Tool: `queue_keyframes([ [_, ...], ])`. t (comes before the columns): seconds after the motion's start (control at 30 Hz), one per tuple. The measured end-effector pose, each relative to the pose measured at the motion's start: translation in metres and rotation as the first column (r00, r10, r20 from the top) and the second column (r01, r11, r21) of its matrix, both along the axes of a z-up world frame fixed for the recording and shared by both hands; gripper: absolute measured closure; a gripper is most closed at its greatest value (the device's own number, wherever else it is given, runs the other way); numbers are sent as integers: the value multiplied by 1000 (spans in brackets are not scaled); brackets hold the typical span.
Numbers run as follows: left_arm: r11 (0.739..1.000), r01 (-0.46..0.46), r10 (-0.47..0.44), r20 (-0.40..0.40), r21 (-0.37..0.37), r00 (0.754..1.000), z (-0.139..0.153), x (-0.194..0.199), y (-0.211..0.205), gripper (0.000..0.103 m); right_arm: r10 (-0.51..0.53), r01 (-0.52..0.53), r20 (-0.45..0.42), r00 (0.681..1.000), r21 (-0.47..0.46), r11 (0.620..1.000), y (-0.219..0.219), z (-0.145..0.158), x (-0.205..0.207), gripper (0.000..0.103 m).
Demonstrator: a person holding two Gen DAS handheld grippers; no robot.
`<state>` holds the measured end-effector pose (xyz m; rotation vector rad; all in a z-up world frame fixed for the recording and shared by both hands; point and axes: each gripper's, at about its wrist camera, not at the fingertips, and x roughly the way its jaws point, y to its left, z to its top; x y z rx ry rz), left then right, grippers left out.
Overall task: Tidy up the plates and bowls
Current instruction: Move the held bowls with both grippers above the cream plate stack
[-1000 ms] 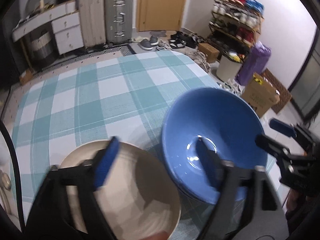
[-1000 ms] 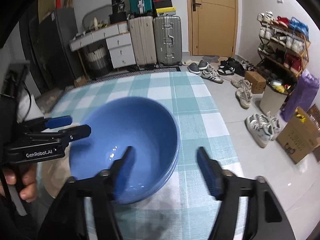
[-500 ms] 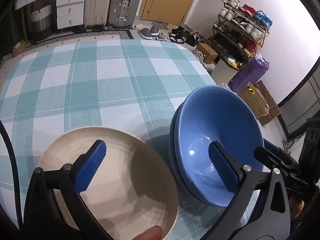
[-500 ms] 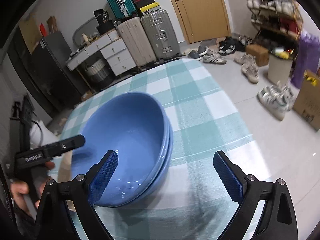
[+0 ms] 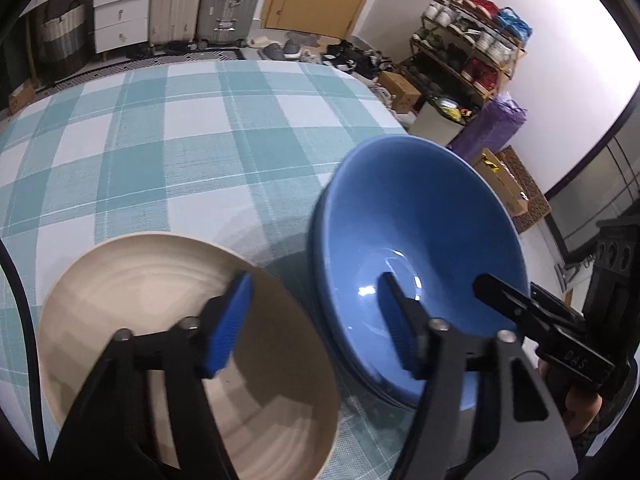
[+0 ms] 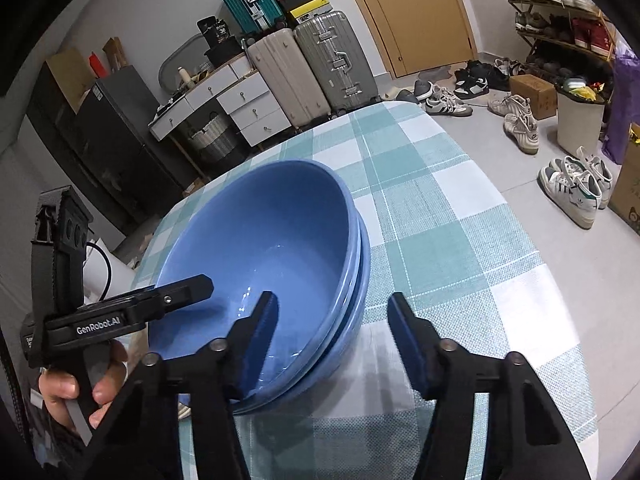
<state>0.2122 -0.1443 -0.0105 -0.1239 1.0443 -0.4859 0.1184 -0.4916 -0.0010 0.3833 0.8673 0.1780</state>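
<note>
A stack of blue bowls (image 5: 416, 240) stands on the teal checked tablecloth (image 5: 160, 152); it also shows in the right wrist view (image 6: 272, 256). A beige bowl (image 5: 160, 304) sits to its left. My left gripper (image 5: 316, 320) is open and empty, above the gap between the beige bowl and the blue stack, one finger over each. My right gripper (image 6: 332, 332) is open and empty, its jaws straddling the near right rim of the blue stack without closing on it. The left gripper (image 6: 188, 288) shows at the left in the right wrist view.
The table's right edge (image 6: 520, 240) drops to a floor with shoes (image 6: 576, 184) and a bin (image 6: 580, 120). Suitcases (image 6: 312, 68) and drawers (image 6: 240, 108) stand beyond the far edge. A cardboard box (image 5: 504, 184) and shoe rack (image 5: 472, 56) stand at the right.
Both grippers have narrowed from wide open to partly open. The left camera has pulled in lower over the bowls; the right gripper has come onto the blue stack's rim. The bowls have not moved.
</note>
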Motion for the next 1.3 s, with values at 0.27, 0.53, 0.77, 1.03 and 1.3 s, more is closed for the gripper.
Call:
queue_keyframes([
  [0.27,999,31,-31,12,-23,999,5,-6,-8,74,10,-9,19,1000,-42,999,8,7,-3,63],
  [0.53,999,28,-29,37,22,999,10,-12,-15,74,-7,8,17,1000,-80,997,10,10,-4,65],
  [0.77,999,36,-37,63,13,997,23,-21,-19,74,-18,22,46,999,-95,995,6,25,-11,65],
  [1.03,999,40,-40,108,8,993,45,-36,-21,74,-20,29,86,996,-106,994,3,46,-24,65],
  [1.3,1000,24,-25,152,5,988,69,-54,-13,74,-6,20,121,993,-116,993,10,67,-37,65],
])
